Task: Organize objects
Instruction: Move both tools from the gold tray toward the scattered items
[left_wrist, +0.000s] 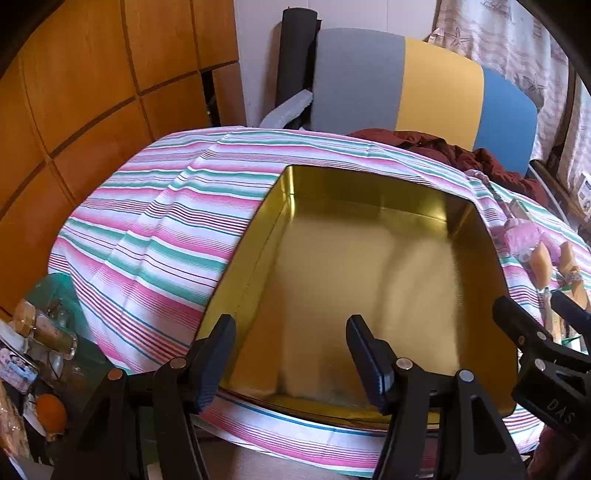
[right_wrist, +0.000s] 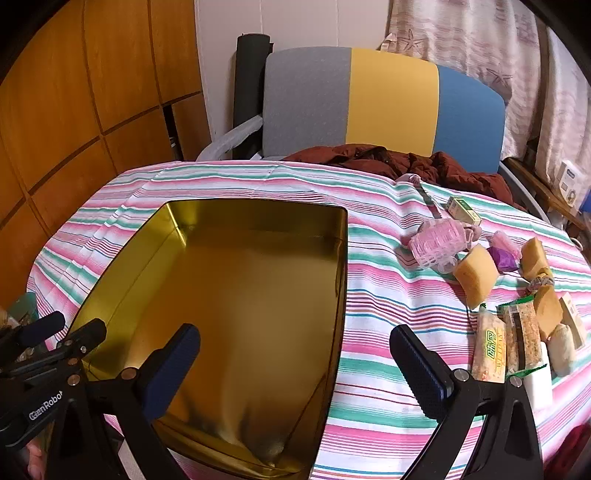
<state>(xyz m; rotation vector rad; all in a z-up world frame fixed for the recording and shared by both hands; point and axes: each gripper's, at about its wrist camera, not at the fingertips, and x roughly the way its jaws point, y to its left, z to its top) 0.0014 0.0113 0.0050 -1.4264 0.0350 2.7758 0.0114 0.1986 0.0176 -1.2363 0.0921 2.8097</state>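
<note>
An open golden tin stands empty on the striped tablecloth. My left gripper hovers open over the tin's near edge, with nothing between its fingers; it also shows at the left of the right wrist view. My right gripper is wide open above the tin's right wall, holding nothing. To the right of the tin lie pink mesh rollers, yellow sponges, a purple wrapper, a small green box and snack packets.
A chair with a grey, yellow and blue back stands behind the table, a dark red jacket on its seat. A wooden cabinet fills the left. Below the table's left edge sit jars and an orange.
</note>
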